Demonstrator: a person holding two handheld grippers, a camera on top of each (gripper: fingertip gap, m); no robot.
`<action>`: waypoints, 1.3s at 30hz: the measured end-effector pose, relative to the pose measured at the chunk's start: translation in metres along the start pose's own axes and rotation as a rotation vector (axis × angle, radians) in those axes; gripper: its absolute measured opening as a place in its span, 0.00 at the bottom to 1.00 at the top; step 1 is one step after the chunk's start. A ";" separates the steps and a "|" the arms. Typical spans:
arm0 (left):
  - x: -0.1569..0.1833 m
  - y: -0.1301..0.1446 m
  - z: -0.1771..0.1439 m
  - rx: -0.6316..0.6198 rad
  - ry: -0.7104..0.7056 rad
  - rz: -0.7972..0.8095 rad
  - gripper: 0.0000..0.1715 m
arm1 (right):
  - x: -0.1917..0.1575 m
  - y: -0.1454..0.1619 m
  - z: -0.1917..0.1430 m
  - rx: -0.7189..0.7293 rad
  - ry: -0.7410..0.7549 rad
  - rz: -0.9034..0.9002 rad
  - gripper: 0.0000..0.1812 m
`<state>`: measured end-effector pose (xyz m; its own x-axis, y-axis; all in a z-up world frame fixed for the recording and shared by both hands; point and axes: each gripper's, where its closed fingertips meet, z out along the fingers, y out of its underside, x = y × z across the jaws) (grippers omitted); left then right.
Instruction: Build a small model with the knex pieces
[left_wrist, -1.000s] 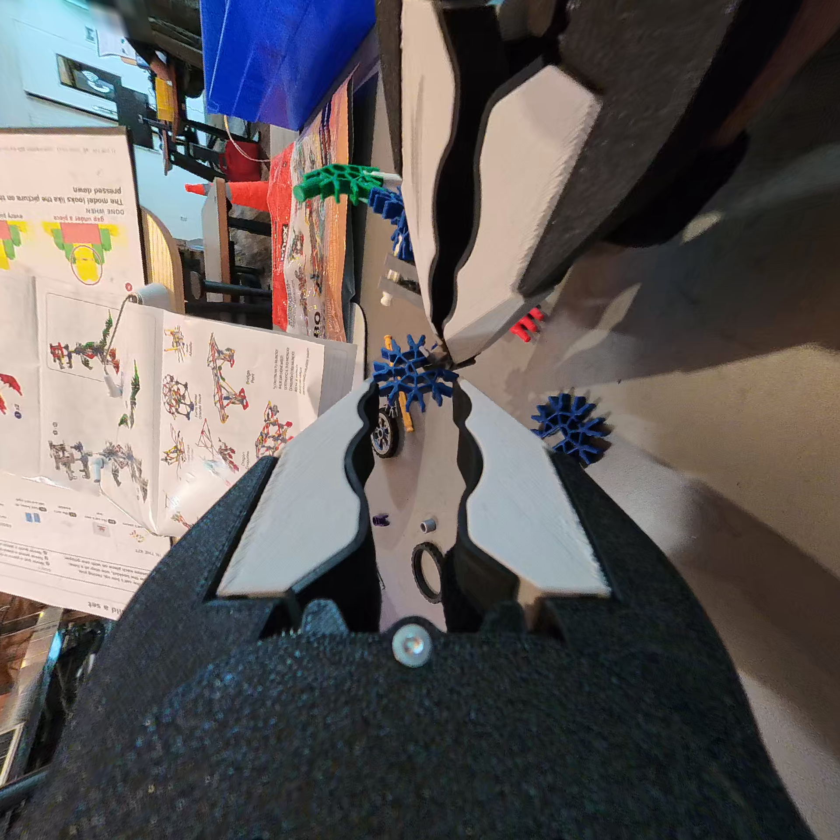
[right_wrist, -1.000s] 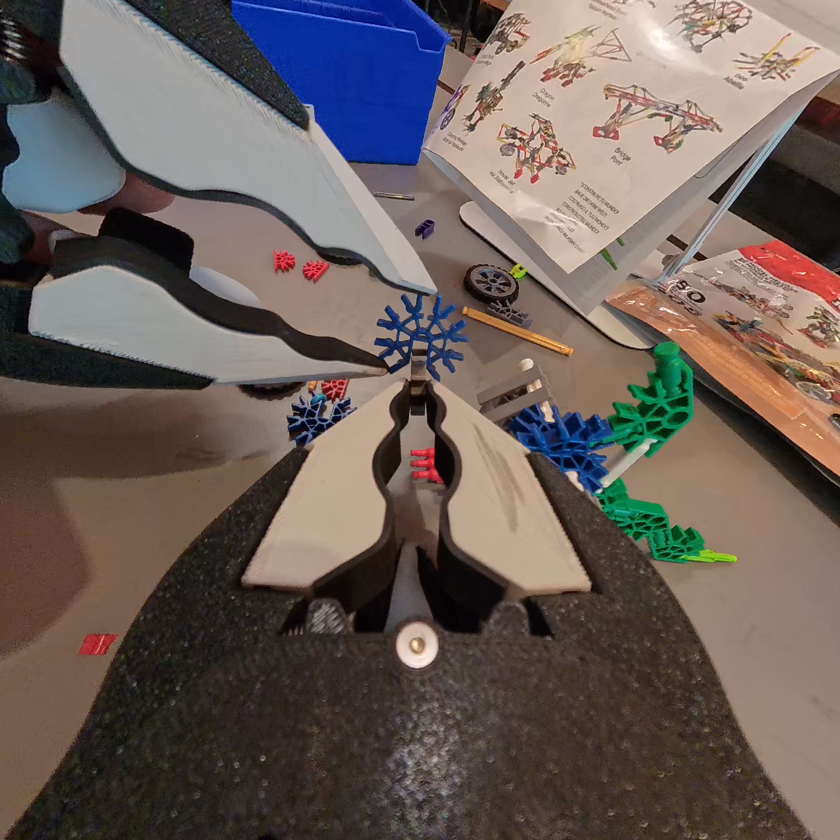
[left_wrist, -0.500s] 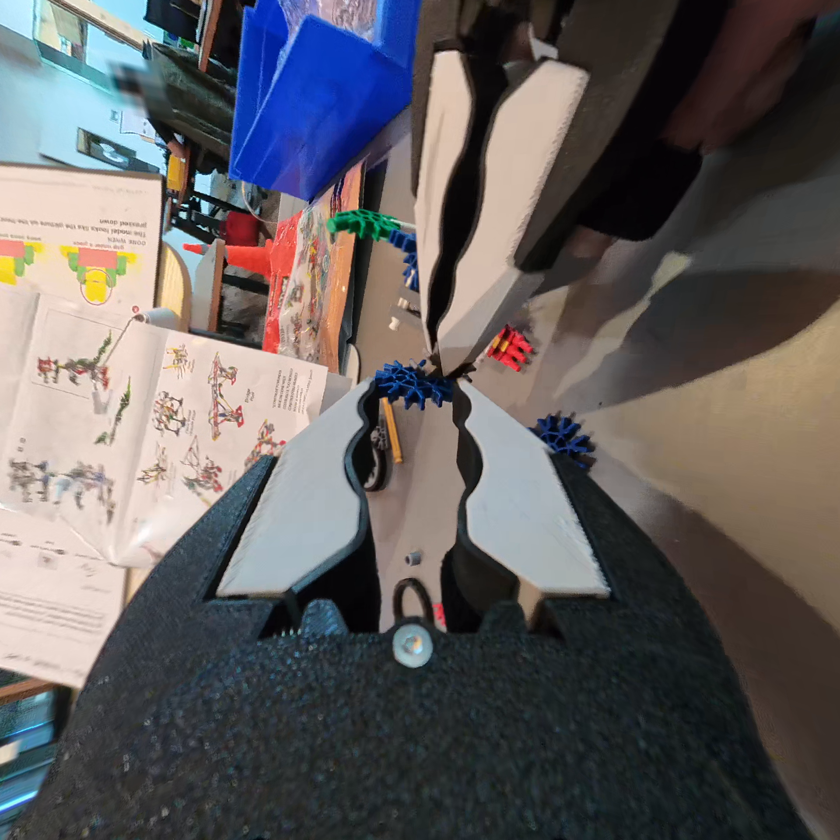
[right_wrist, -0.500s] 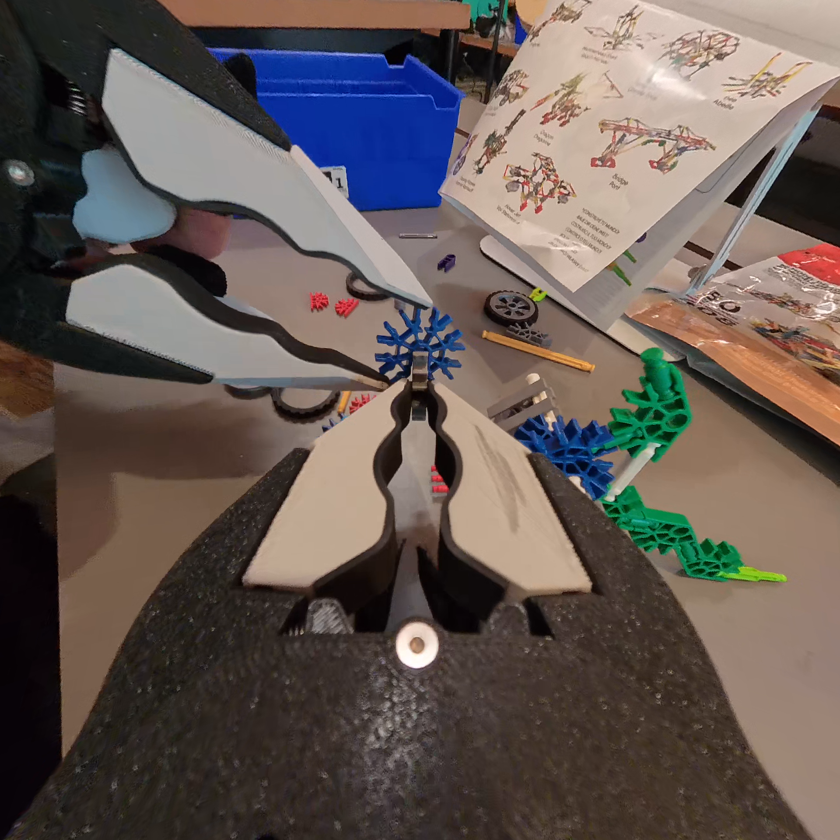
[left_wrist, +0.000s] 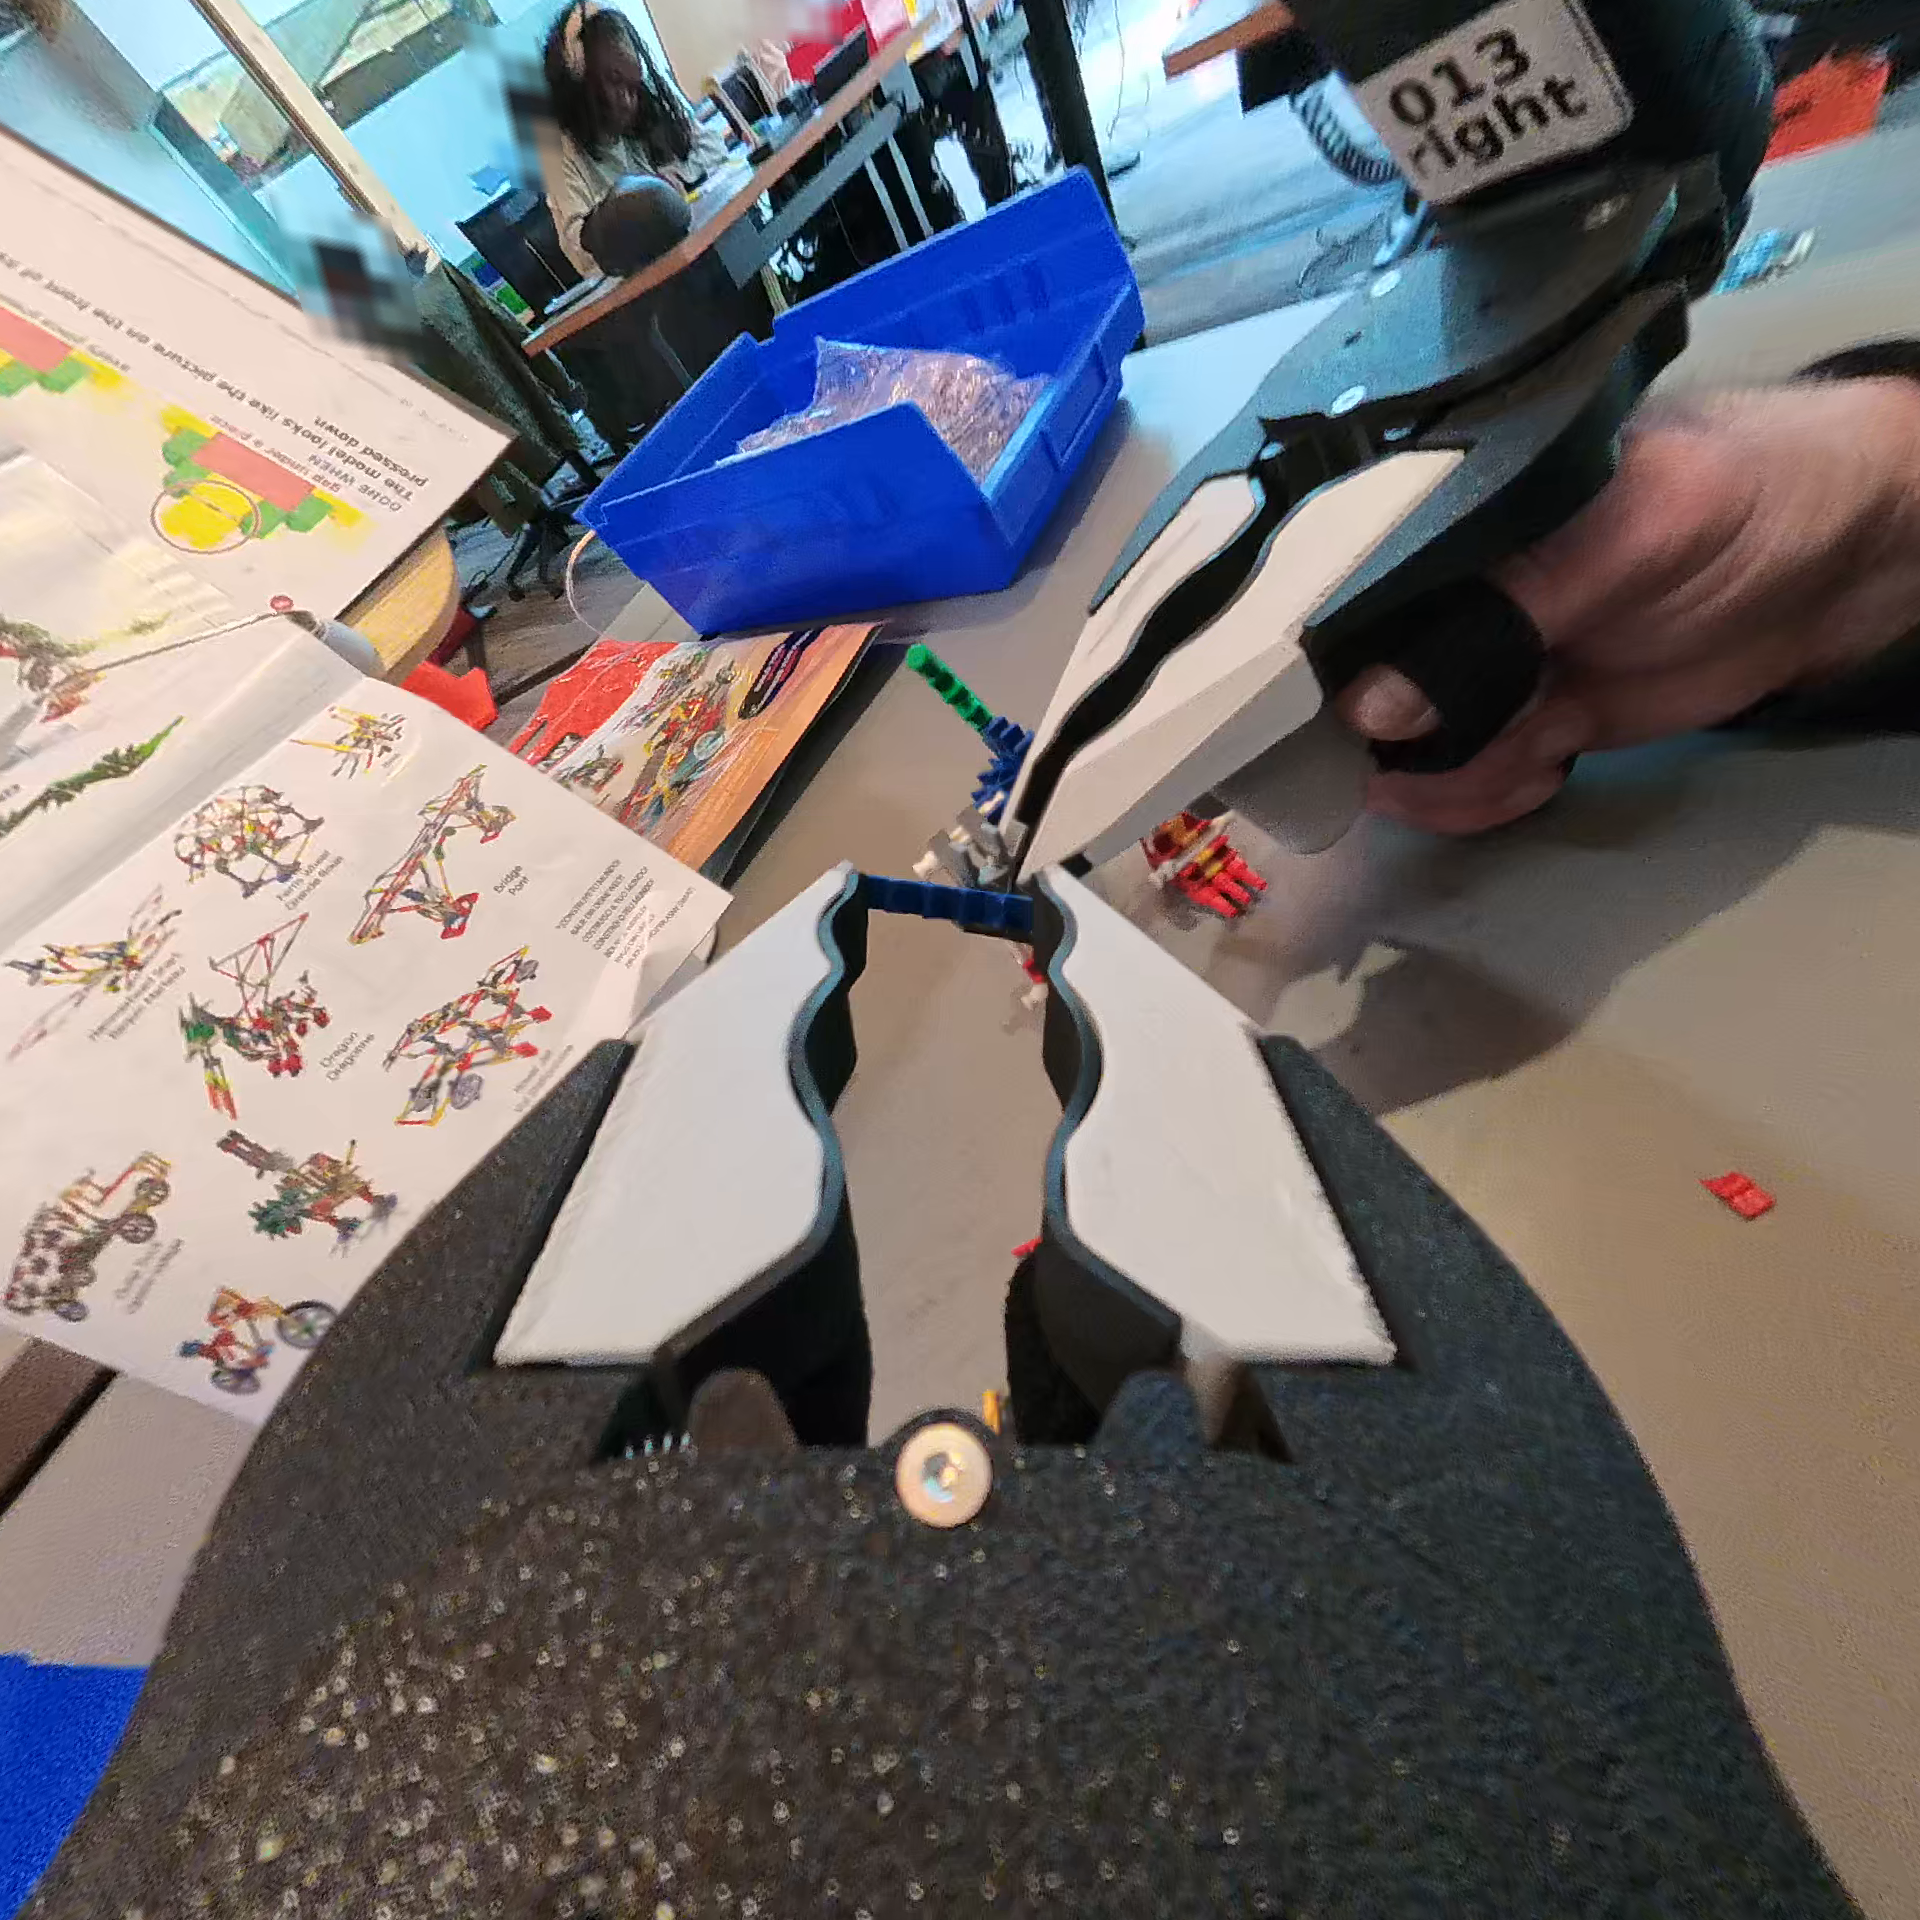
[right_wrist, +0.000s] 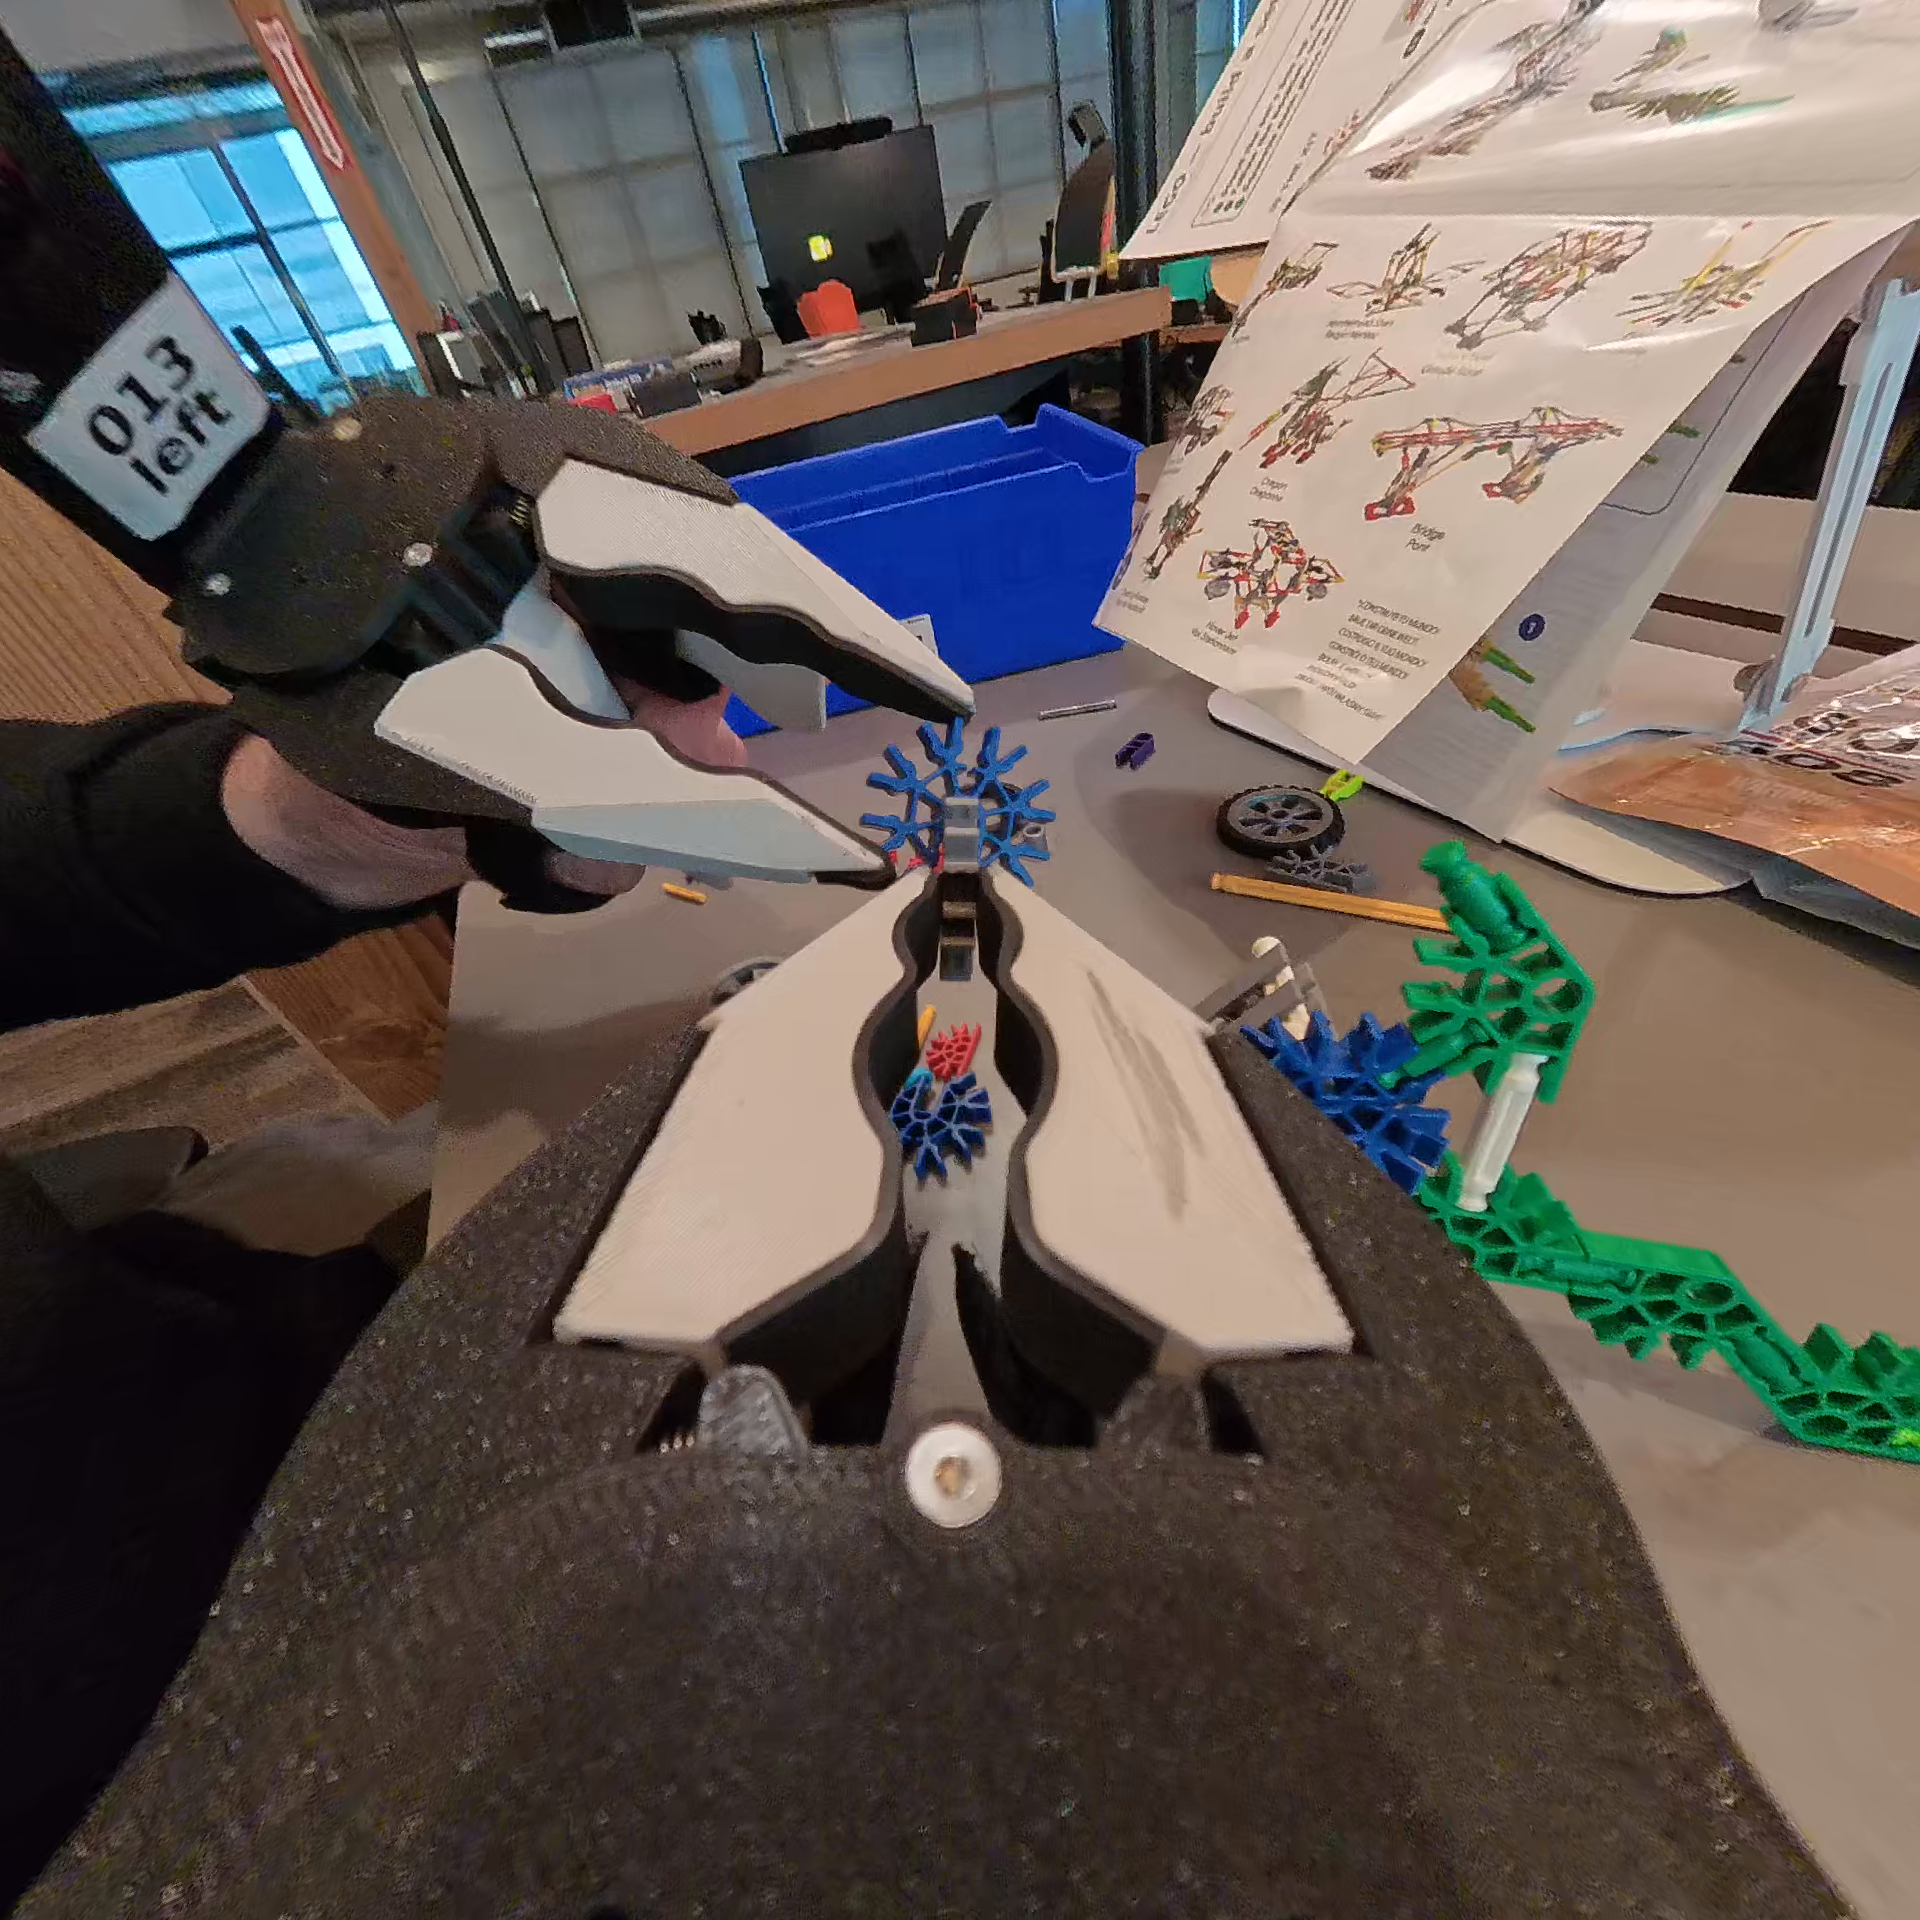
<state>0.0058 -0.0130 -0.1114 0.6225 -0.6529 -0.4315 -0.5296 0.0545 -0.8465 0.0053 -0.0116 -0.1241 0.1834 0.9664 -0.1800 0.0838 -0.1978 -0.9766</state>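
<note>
Grippers (right_wrist: 951, 883) pinch blue connector (right_wrist: 961, 795) — together.

Glossy plastic blue snowflake connector (right_wrist: 956, 800); smooth matt grey tabletop (right_wrist: 1662, 1049)

Grey table (right_wrist: 1714, 1060) (scattered toy pieces (right_wrist: 1558, 1164))

An open-plan office or lab workspace, shown by long wooden desks (right_wrist: 914, 358), a dark wall monitor (right_wrist: 842, 223), black office chairs (left_wrist: 634, 223), tall glazed walls (right_wrist: 249, 249) and a seated person (left_wrist: 613, 135).
</note>
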 end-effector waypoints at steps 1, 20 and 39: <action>-0.001 -0.002 -0.001 0.020 0.002 -0.024 0.18 | -0.001 -0.001 0.000 0.009 -0.010 0.012 0.03; -0.004 -0.005 -0.007 0.009 0.287 -0.062 0.28 | -0.005 -0.009 -0.005 0.047 -0.026 -0.015 0.03; 0.014 -0.020 -0.013 0.165 0.675 -0.304 0.22 | -0.026 -0.019 -0.011 0.097 -0.120 -0.076 0.03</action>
<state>0.0177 -0.0335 -0.0962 0.2114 -0.9750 0.0681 -0.2647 -0.1241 -0.9563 0.0093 -0.0350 -0.0995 0.0613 0.9918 -0.1121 -0.0033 -0.1121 -0.9937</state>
